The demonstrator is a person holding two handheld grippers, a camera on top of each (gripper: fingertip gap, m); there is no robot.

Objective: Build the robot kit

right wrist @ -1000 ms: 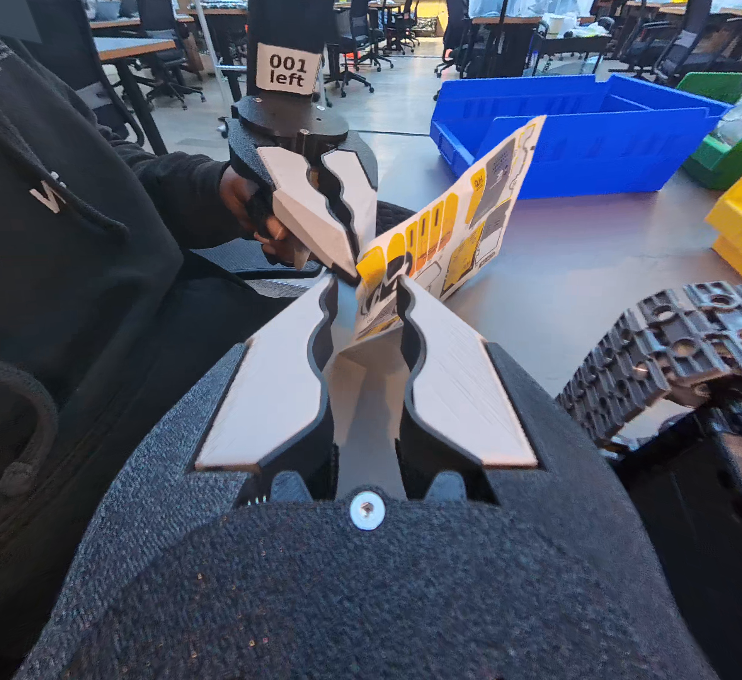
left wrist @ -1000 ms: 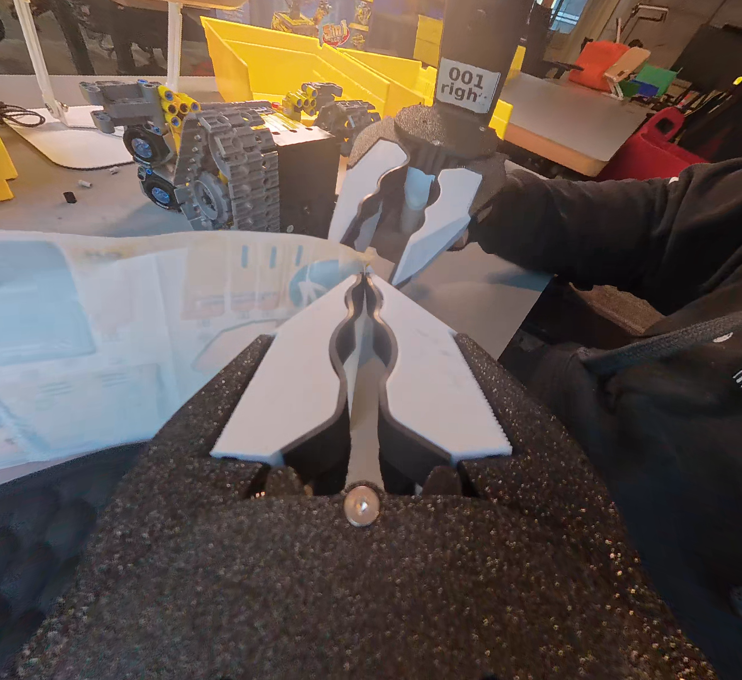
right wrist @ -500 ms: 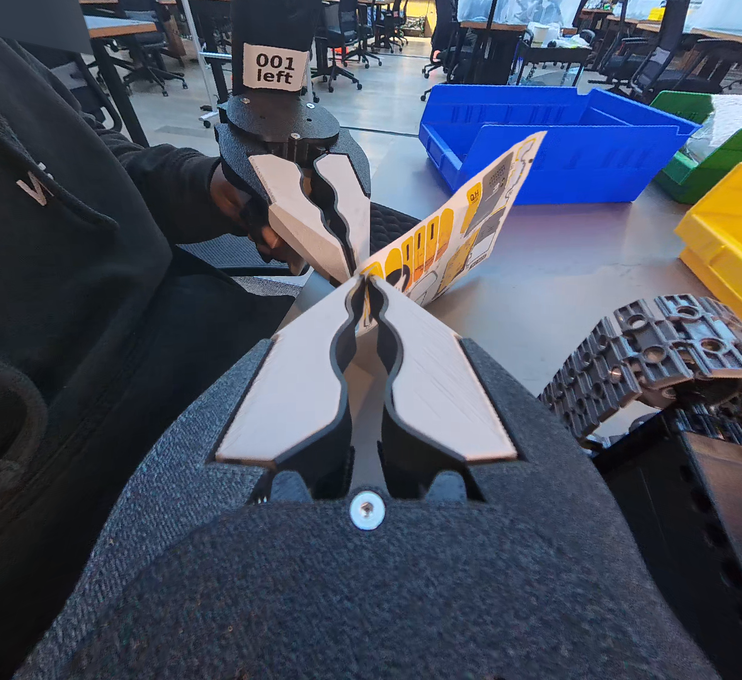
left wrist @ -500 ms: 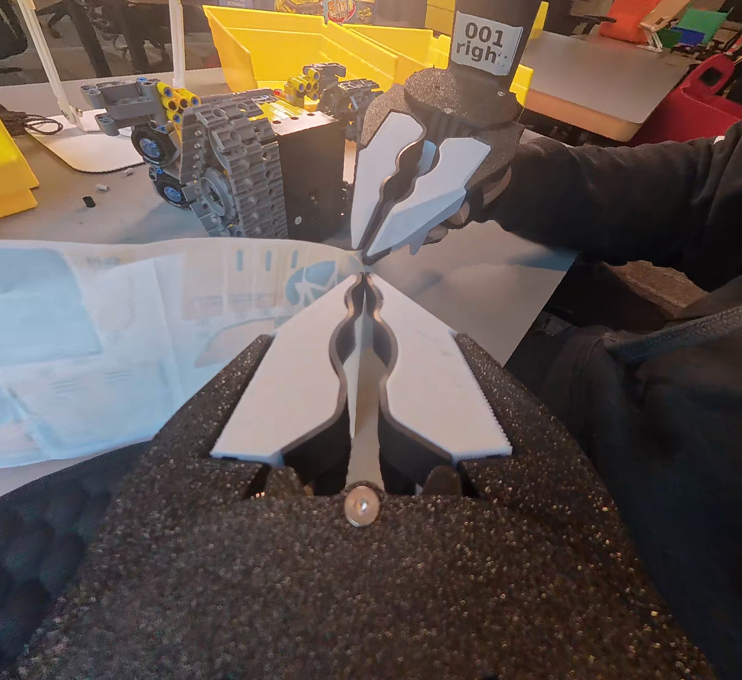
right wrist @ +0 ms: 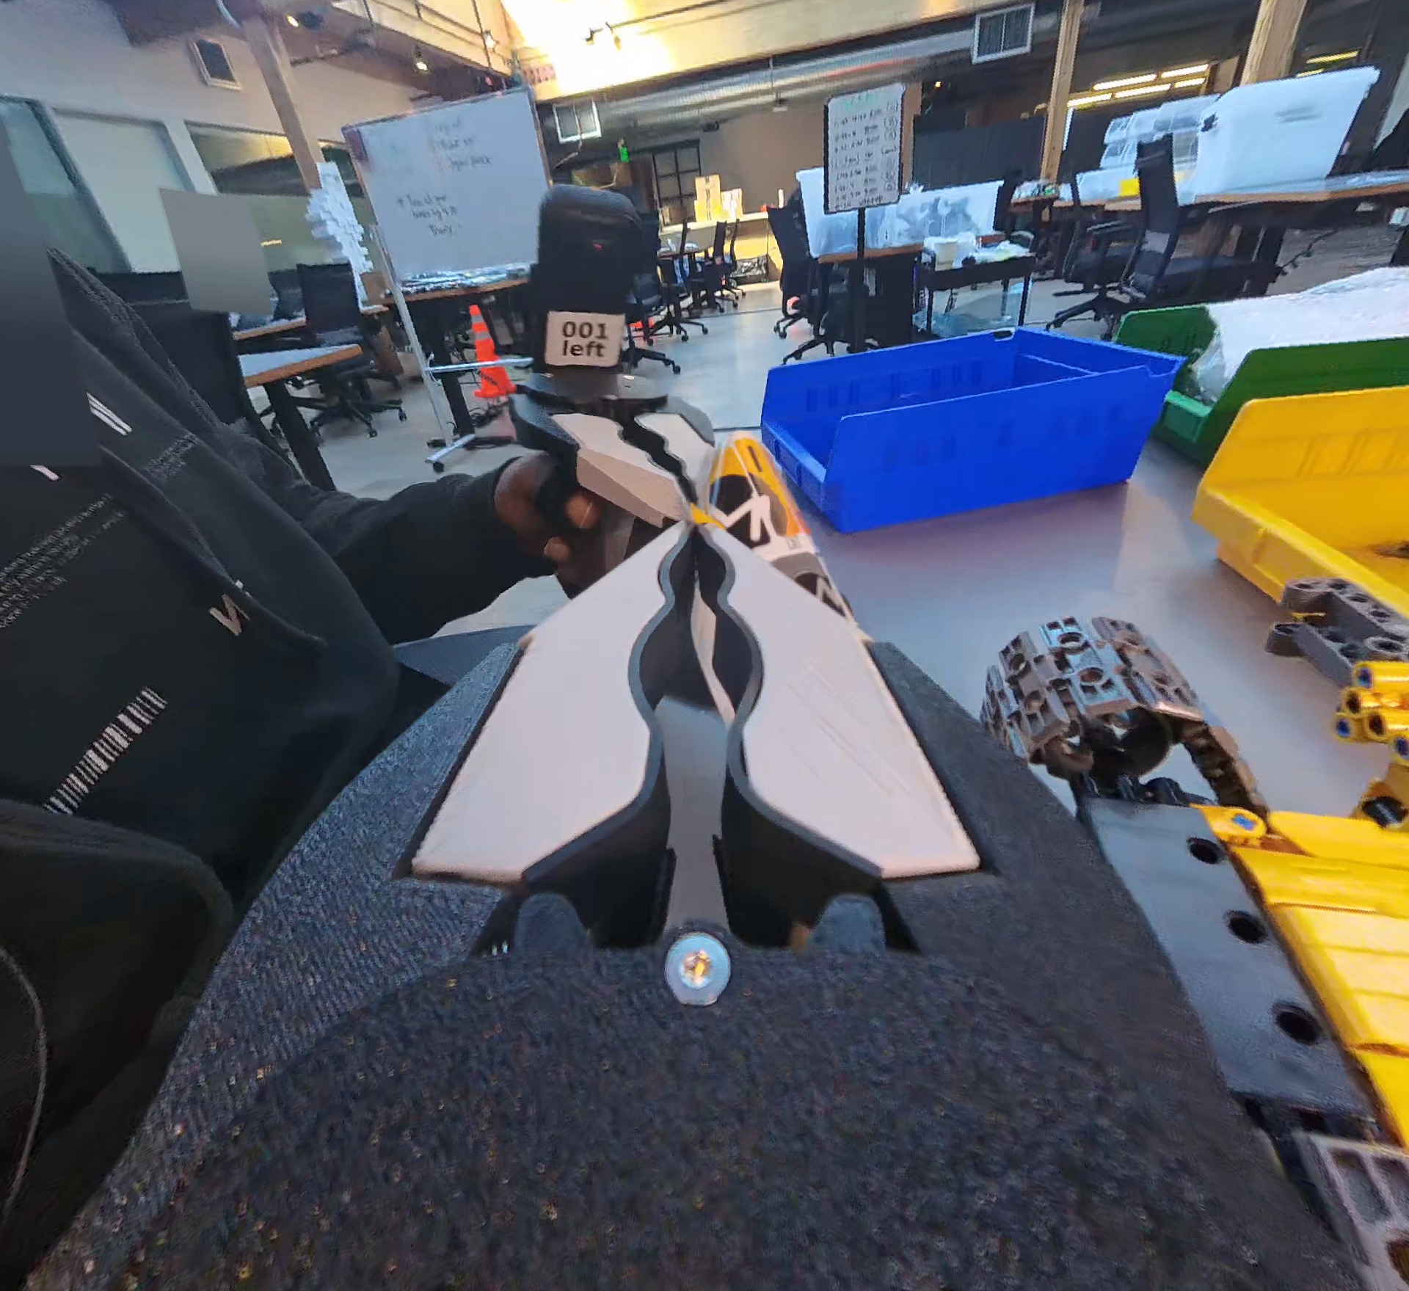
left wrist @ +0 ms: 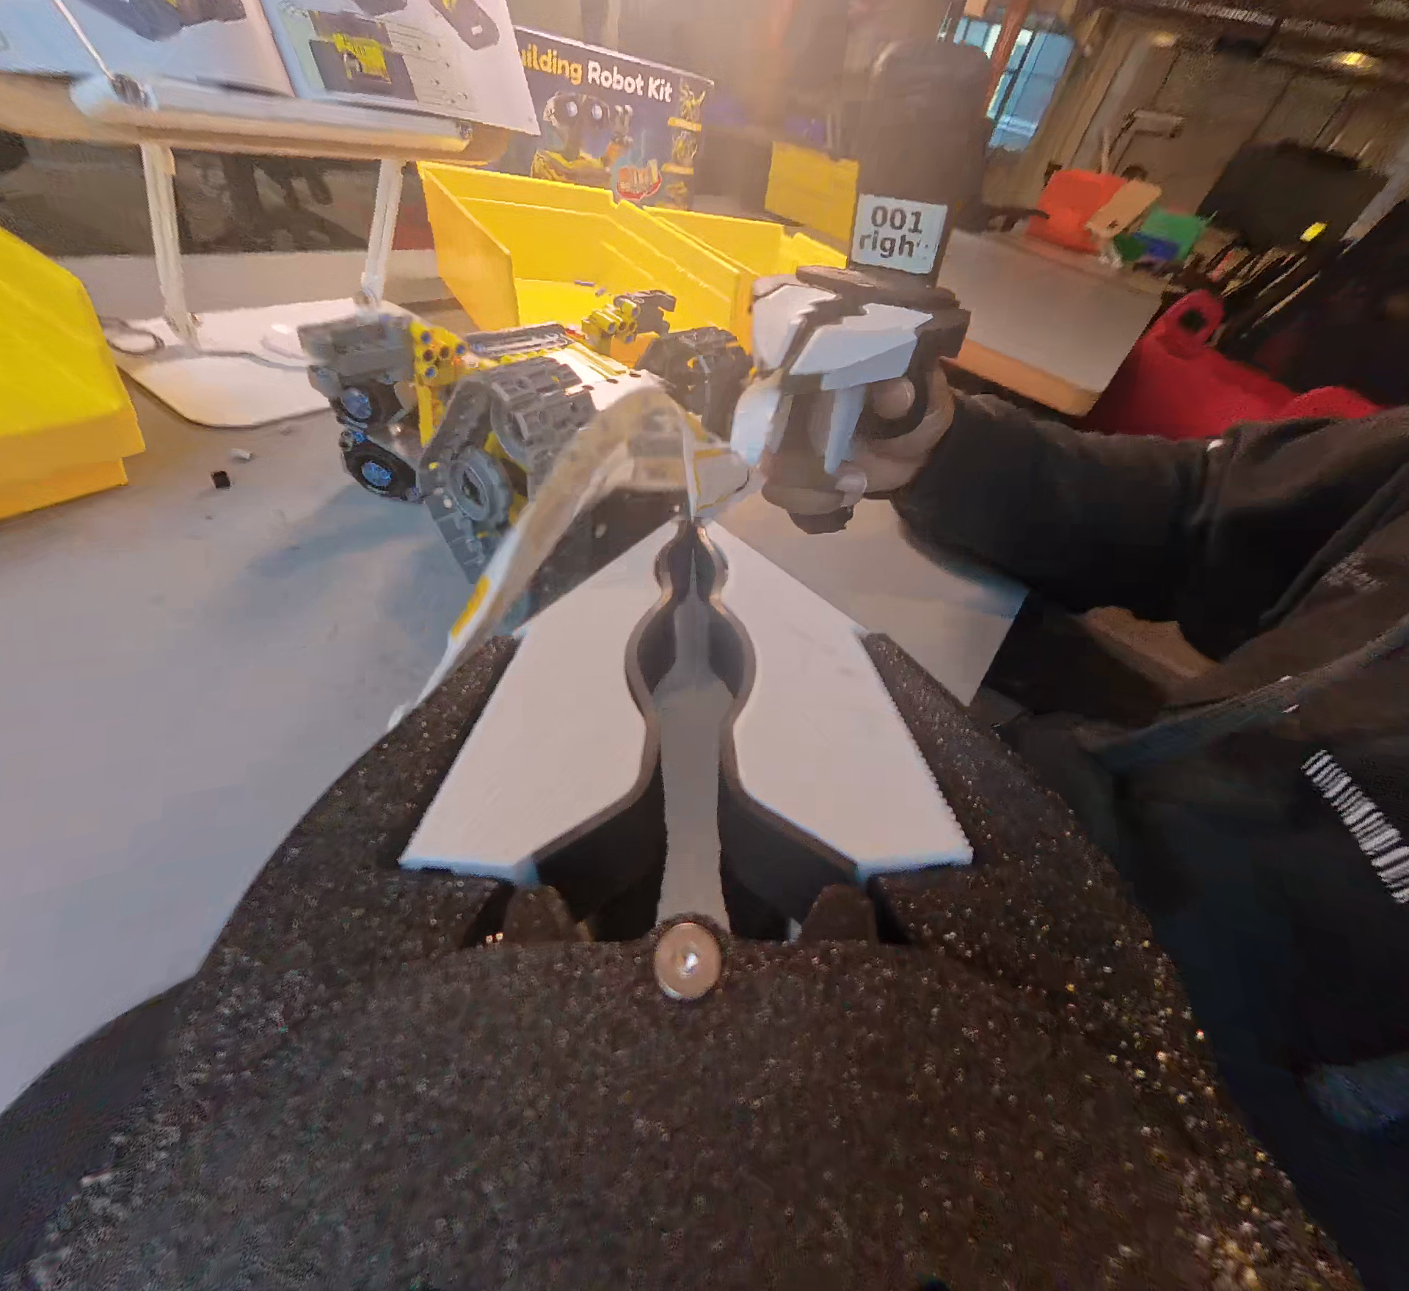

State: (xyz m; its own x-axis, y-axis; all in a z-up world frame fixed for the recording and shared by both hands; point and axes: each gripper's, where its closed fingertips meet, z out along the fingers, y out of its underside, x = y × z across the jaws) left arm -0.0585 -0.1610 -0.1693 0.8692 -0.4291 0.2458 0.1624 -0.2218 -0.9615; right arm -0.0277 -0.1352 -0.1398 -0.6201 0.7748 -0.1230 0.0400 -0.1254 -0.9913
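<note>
Left tongs (left wrist: pixel 692 530), centre of the left wrist view, are clenched on a corner of the printed sheet (left wrist: pixel 579 492); right tongs (right wrist: pixel 695 530), centre of the right wrist view, pinch the same sheet (right wrist: pixel 762 522) — tips nearly meeting. Beyond, on the grey bench (left wrist: pixel 190 606), stands a tracked brick vehicle (left wrist: pixel 488 431). Farther back: yellow bins (left wrist: pixel 610 240) at upper centre, a blue bin (right wrist: pixel 953 423) at right of centre.
</note>
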